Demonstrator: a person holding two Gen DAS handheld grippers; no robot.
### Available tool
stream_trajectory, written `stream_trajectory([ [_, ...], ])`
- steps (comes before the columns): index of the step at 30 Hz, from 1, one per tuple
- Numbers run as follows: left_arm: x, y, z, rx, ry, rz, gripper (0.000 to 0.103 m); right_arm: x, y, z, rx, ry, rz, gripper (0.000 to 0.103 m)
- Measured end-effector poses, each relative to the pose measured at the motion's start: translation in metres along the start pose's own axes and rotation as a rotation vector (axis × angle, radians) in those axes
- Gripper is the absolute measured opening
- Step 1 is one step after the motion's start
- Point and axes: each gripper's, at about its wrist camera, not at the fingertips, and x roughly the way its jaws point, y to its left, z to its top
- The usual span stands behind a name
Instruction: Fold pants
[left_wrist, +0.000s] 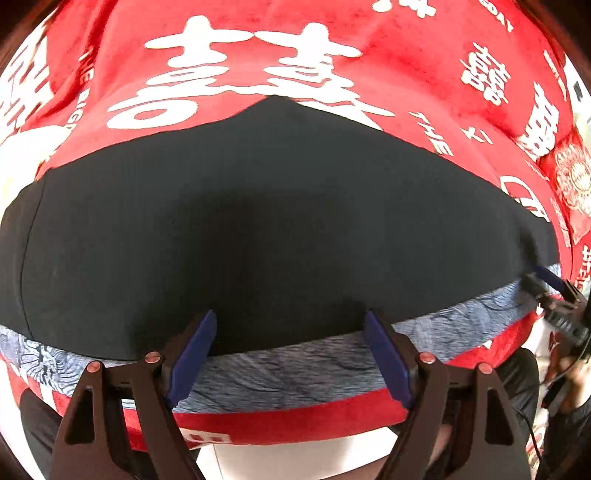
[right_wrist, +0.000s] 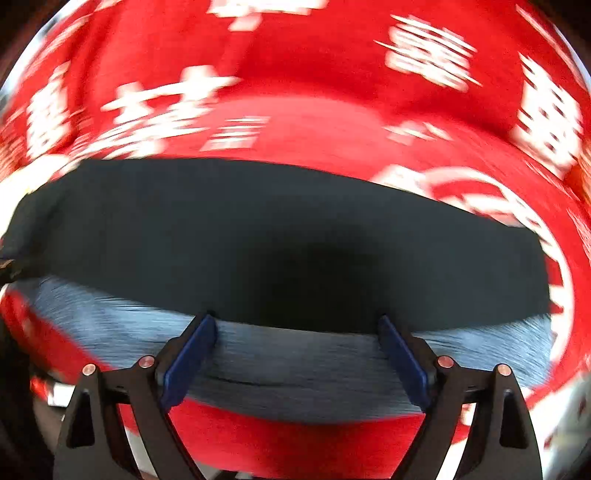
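Observation:
The black pants (left_wrist: 240, 229) lie flat on a red cloth with white characters (left_wrist: 388, 74). A grey-blue patterned waistband (left_wrist: 295, 373) runs along the near edge. My left gripper (left_wrist: 291, 325) is open, with its blue fingertips (left_wrist: 199, 343) just above the waistband. In the left wrist view, the right gripper (left_wrist: 550, 291) shows at the far right end of the waistband. In the right wrist view, which is motion-blurred, the pants (right_wrist: 258, 236) and waistband (right_wrist: 295, 373) fill the middle. My right gripper (right_wrist: 295, 332) is open over the waistband.
The red cloth (right_wrist: 332, 118) covers the surface all around the pants. Its near edge (left_wrist: 288, 421) drops off just below the waistband. The person's dark clothing (left_wrist: 517, 380) shows at the lower right.

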Motion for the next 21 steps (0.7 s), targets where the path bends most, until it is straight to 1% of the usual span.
stream_trajectory([
  [1, -0.001, 0.002, -0.001, -0.003, -0.005, -0.009, 0.084, -0.001, -0.011, 0.005, 0.039, 0.009, -0.019, 0.093],
  [3, -0.002, -0.002, -0.002, 0.013, -0.010, 0.009, 0.084, -0.009, -0.022, 0.010, 0.098, 0.013, -0.050, 0.093],
  [5, -0.001, -0.006, -0.006, 0.037, -0.017, 0.034, 0.084, -0.021, -0.011, 0.016, 0.101, -0.009, 0.006, 0.093],
  [7, -0.003, -0.008, -0.008, 0.048, -0.028, 0.040, 0.084, -0.029, 0.022, 0.023, 0.065, -0.031, 0.055, 0.093],
  [10, -0.009, -0.001, -0.008, 0.035, -0.036, 0.035, 0.084, -0.031, 0.075, 0.030, 0.009, -0.044, 0.125, 0.093],
  [13, -0.015, 0.020, -0.008, 0.000, -0.055, 0.012, 0.084, -0.017, 0.127, 0.030, -0.008, -0.020, 0.213, 0.093],
  [14, -0.017, 0.028, -0.008, -0.015, -0.061, 0.017, 0.084, -0.010, 0.141, 0.028, -0.027, -0.001, 0.224, 0.093],
  [15, -0.018, 0.036, -0.008, -0.029, -0.068, 0.034, 0.084, 0.000, 0.156, 0.026, -0.054, 0.020, 0.224, 0.093],
  [16, -0.020, 0.047, -0.009, -0.045, -0.074, 0.047, 0.084, 0.009, 0.166, 0.022, -0.084, 0.043, 0.210, 0.101],
  [17, -0.022, 0.060, -0.011, -0.063, -0.081, 0.047, 0.084, 0.014, 0.175, 0.018, -0.131, 0.031, 0.178, 0.103],
  [19, -0.029, 0.080, -0.015, -0.083, -0.098, 0.031, 0.084, 0.014, 0.180, 0.014, -0.169, 0.027, 0.124, 0.103],
  [20, -0.032, 0.087, -0.016, -0.087, -0.105, 0.044, 0.084, 0.012, 0.179, 0.016, -0.160, 0.035, 0.112, 0.103],
  [21, -0.035, 0.094, -0.018, -0.094, -0.106, 0.075, 0.084, 0.009, 0.178, 0.017, -0.149, 0.035, 0.111, 0.103],
])
